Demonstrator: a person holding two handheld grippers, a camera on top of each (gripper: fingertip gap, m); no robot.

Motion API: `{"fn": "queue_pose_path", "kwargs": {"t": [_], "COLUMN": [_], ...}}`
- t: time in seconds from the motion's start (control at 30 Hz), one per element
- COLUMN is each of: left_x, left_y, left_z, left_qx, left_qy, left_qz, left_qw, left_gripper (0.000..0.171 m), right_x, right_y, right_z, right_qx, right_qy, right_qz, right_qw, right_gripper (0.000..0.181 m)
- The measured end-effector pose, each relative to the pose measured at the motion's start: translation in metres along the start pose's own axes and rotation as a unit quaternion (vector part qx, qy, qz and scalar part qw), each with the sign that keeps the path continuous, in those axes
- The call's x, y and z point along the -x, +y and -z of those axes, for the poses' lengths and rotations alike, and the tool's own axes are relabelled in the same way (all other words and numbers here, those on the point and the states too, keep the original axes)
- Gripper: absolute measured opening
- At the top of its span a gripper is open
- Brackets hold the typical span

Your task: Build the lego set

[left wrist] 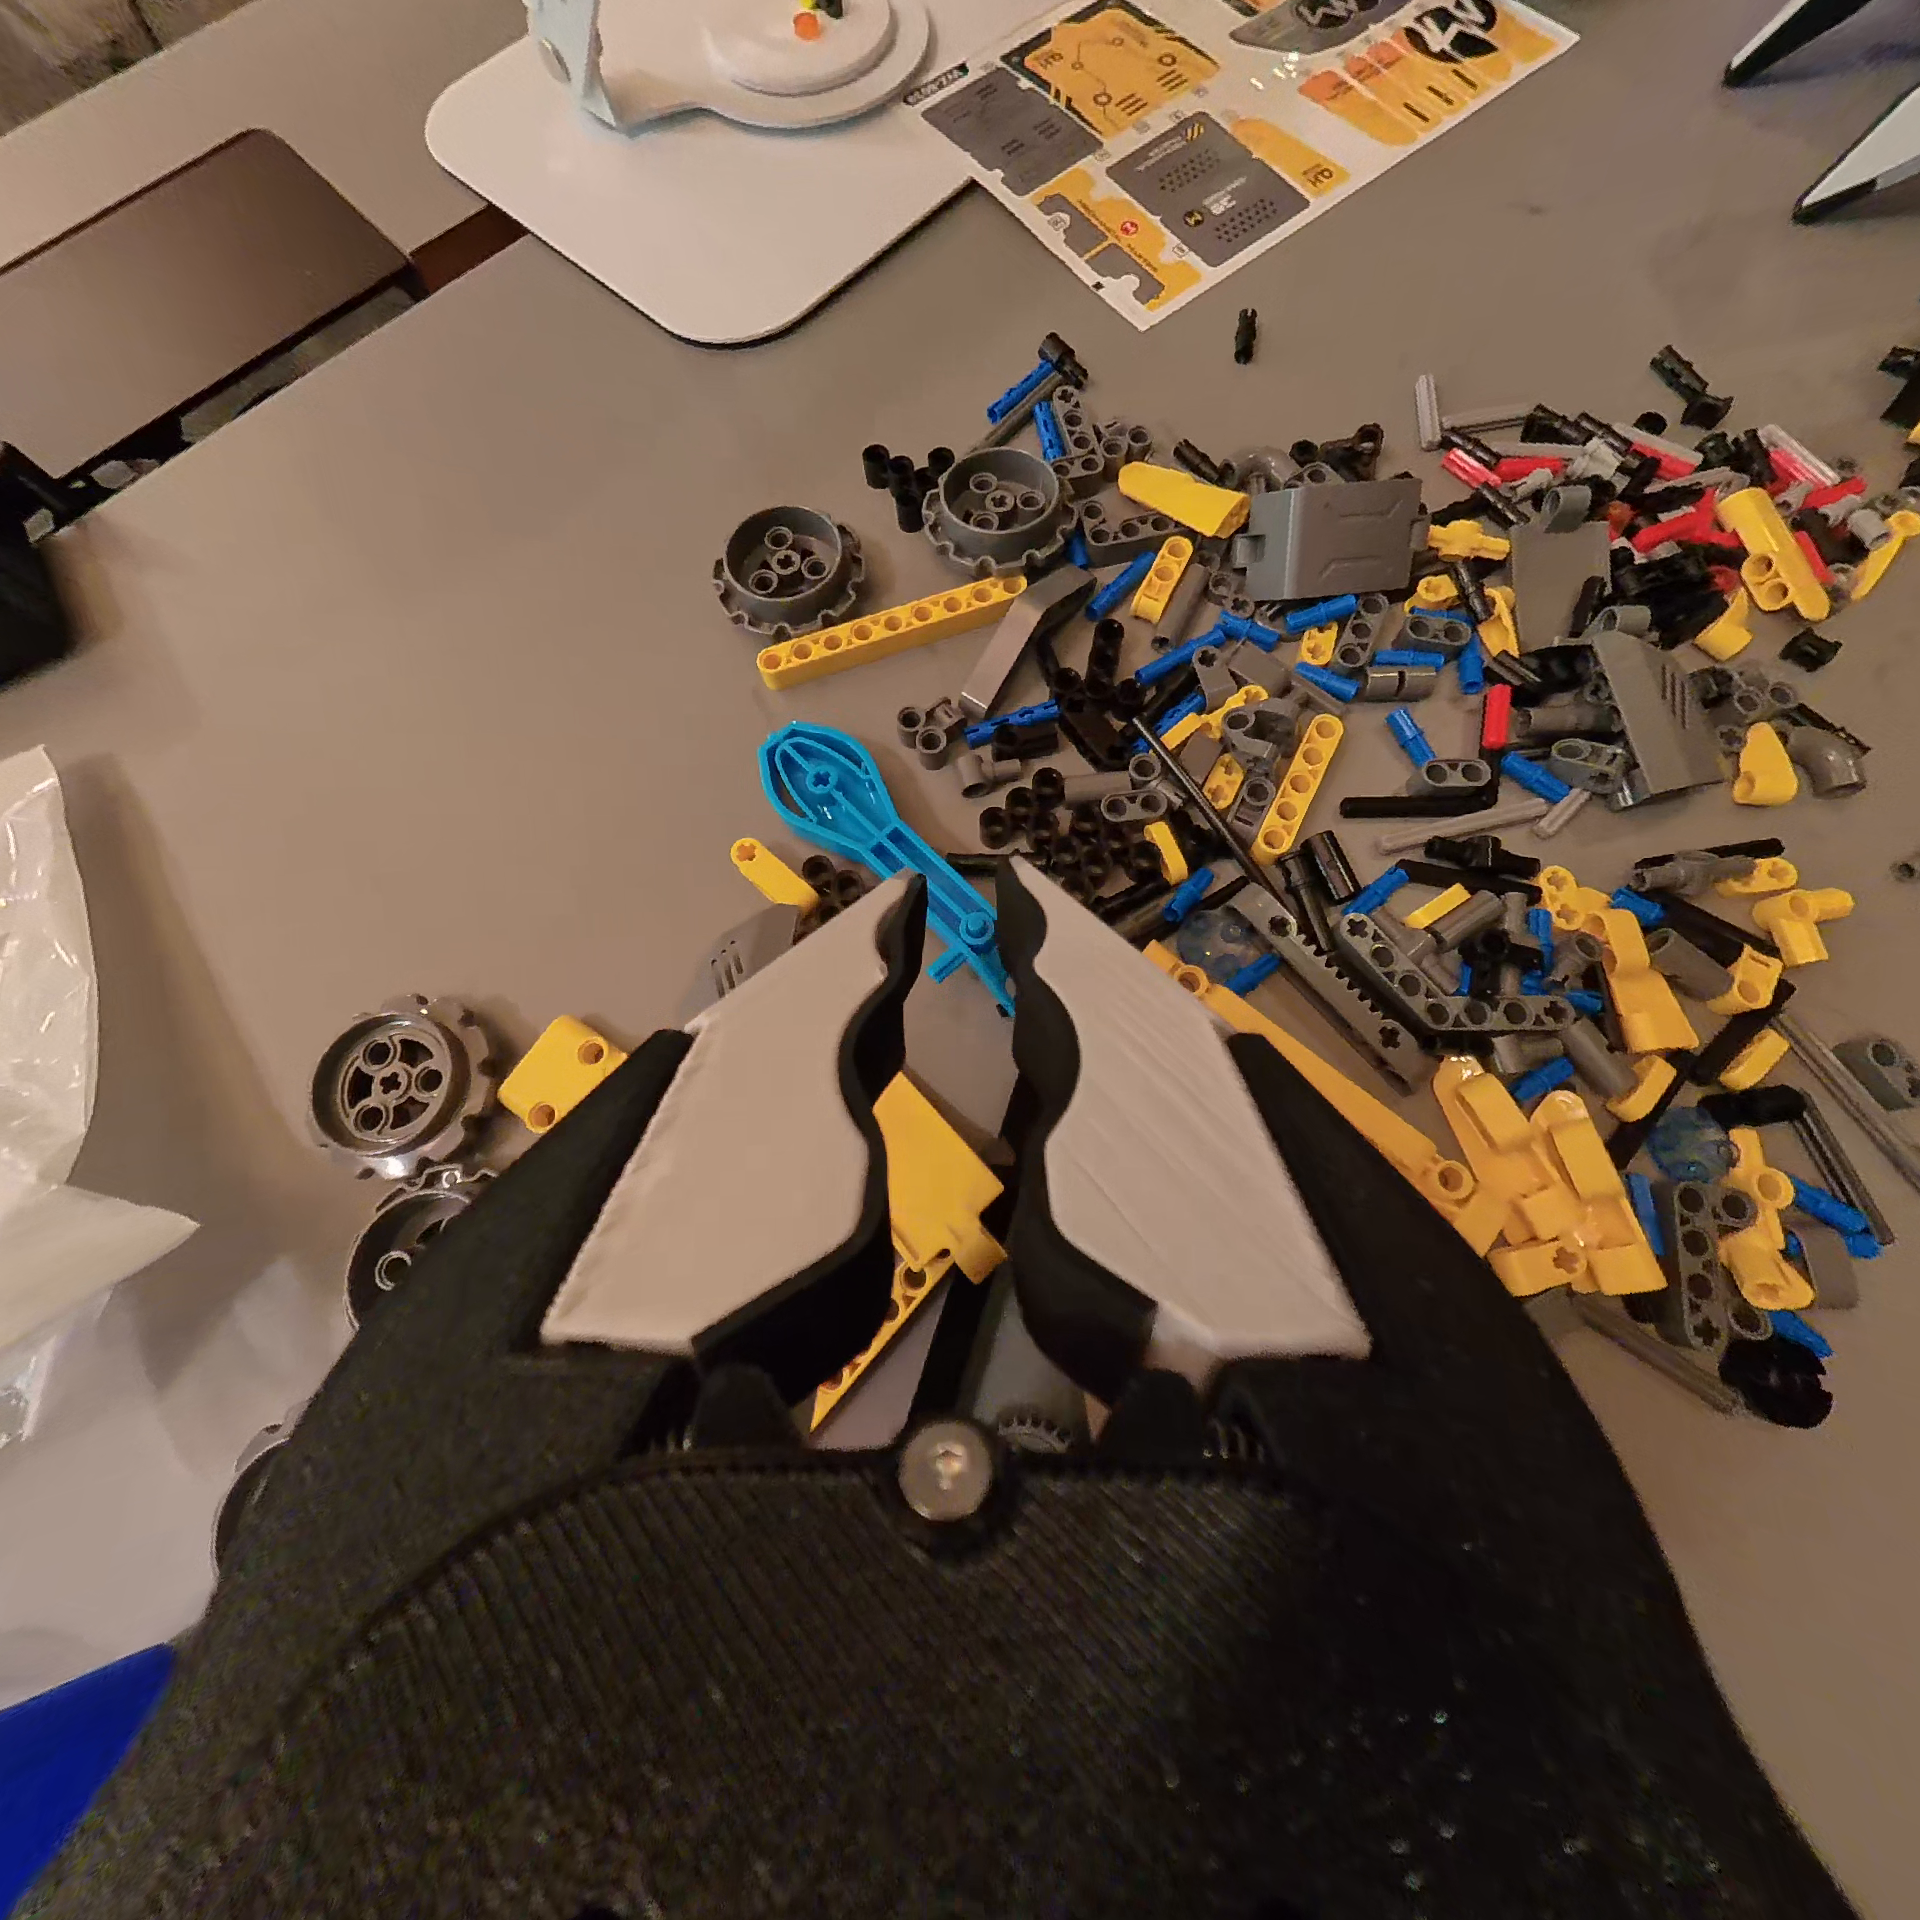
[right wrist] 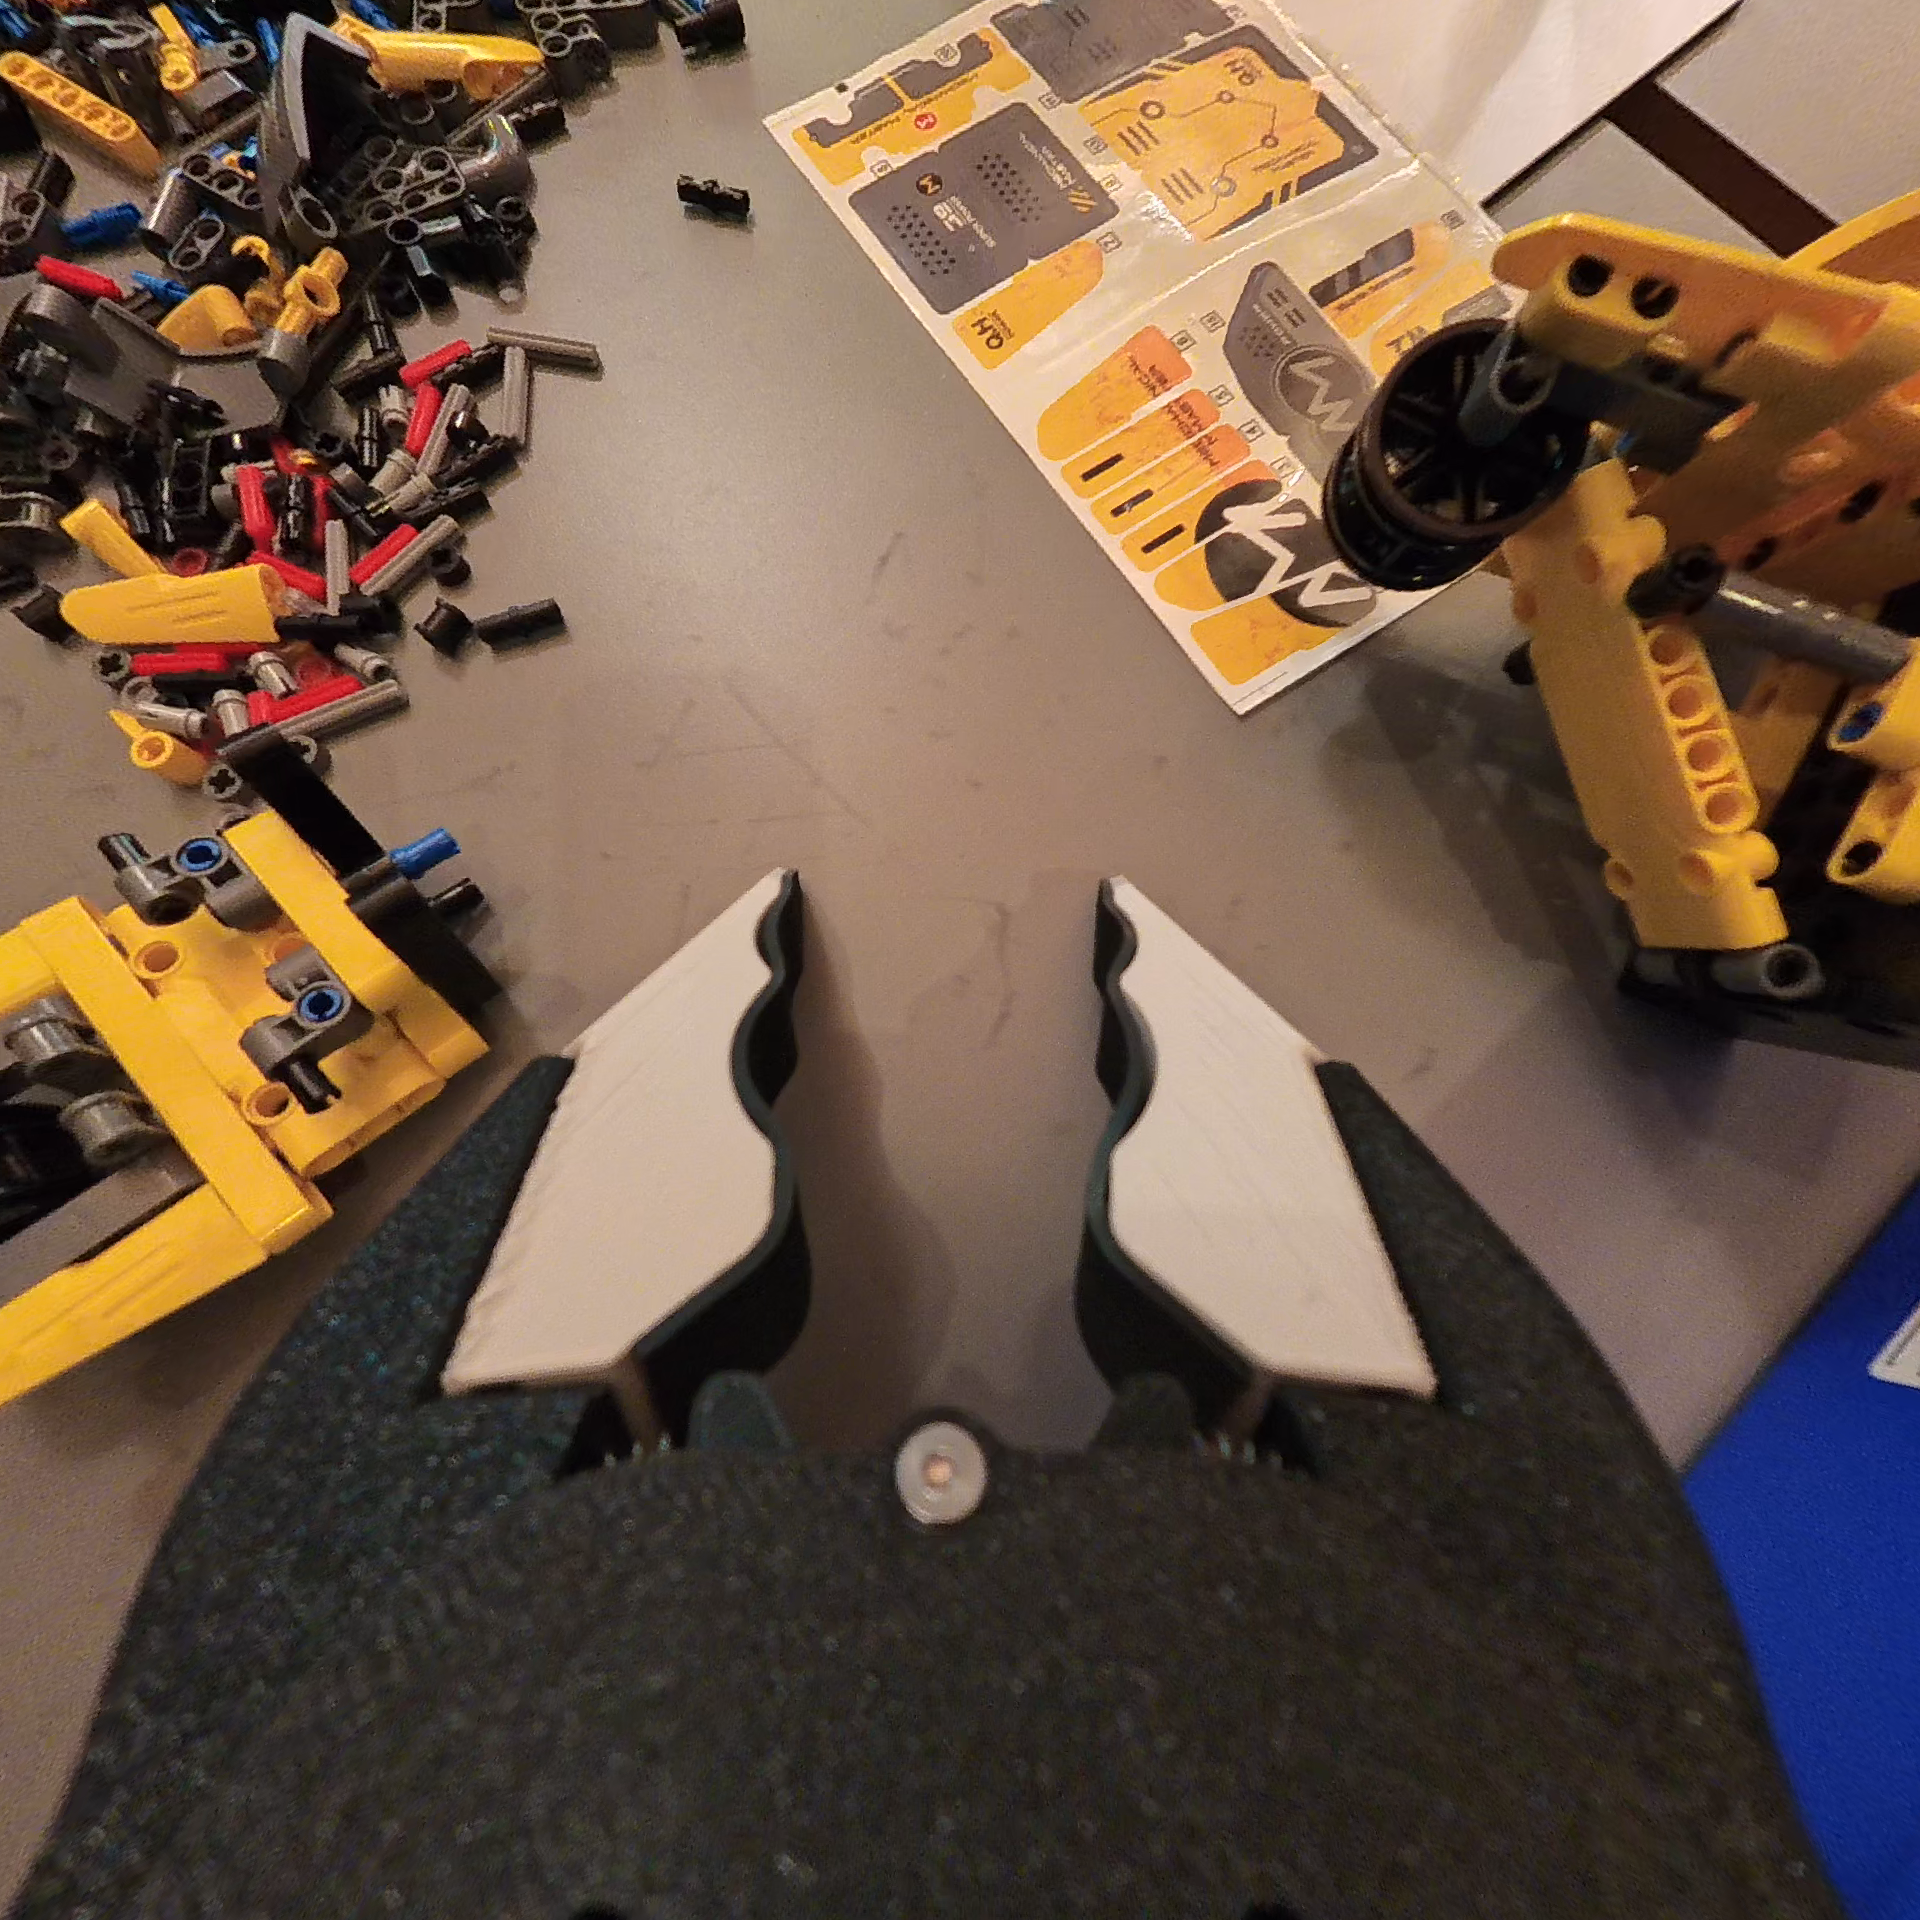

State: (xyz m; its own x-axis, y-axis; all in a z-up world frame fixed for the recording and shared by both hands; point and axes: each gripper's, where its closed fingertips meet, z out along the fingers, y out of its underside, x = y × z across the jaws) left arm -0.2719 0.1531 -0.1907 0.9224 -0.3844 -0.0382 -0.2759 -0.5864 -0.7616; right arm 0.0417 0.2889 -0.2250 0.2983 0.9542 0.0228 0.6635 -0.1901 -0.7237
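My left gripper [left wrist: 961, 883] hangs low over the near edge of a pile of small building-toy parts [left wrist: 1351, 727] on a grey table. Its jaws stand only a narrow gap apart. The handle of a turquoise separator tool [left wrist: 826, 790] runs through that gap at the tips; I cannot tell whether they touch it. A yellow panel [left wrist: 930, 1184] shows beneath the fingers. My right gripper [right wrist: 948, 894] is wide open and empty over bare table [right wrist: 935, 675], between a yellow sub-assembly [right wrist: 208, 1039] on the left and a yellow model with a black wheel [right wrist: 1444, 468] on the right.
Grey toothed wheels [left wrist: 390, 1086] [left wrist: 779, 571] and a long yellow beam [left wrist: 883, 629] lie left of the pile. A sticker sheet [left wrist: 1195, 135] [right wrist: 1143, 312] and a white mat [left wrist: 707, 239] are at the back. A clear plastic bag [left wrist: 42, 987] lies at far left. A blue object [right wrist: 1818, 1507] lies near right. The grippers' ends are close to 35 centimeters from one another.
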Motion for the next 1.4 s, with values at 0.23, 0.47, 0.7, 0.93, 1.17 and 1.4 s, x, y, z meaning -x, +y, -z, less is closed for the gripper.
{"fn": "queue_pose_path", "kwargs": {"t": [0.23,0.47,0.7,0.93,1.17,1.4], "left_x": [0.0,0.003,0.002,0.0,-0.004,-0.003], "left_y": [0.001,0.003,0.009,0.016,0.019,0.018], "left_z": [-0.001,0.0,-0.001,-0.008,-0.01,-0.008], "left_qx": [0.005,0.007,0.02,0.041,0.05,0.047], "left_qy": [0.0,-0.005,0.01,0.012,0.02,0.023], "left_qz": [-0.001,0.005,0.028,0.026,0.027,0.033], "left_qw": [1.0,1.0,0.999,0.999,0.998,0.998], "left_gripper": [0.014,0.017,0.027,0.028,0.013,0.007], "right_x": [0.0,0.0,0.0,0.0,0.0,0.0], "right_y": [0.0,0.0,0.0,0.0,0.0,0.0], "right_z": [0.0,0.0,0.0,0.0,0.0,0.0], "right_qx": [0.0,0.0,0.0,0.0,0.0,0.0], "right_qy": [0.0,0.0,0.0,0.0,0.0,0.0], "right_qz": [0.0,0.0,0.0,0.0,0.0,0.0], "right_qw": [1.0,1.0,1.0,1.0,1.0,1.0], "right_gripper": [0.056,0.056,0.056,0.056,0.056,0.056]}}
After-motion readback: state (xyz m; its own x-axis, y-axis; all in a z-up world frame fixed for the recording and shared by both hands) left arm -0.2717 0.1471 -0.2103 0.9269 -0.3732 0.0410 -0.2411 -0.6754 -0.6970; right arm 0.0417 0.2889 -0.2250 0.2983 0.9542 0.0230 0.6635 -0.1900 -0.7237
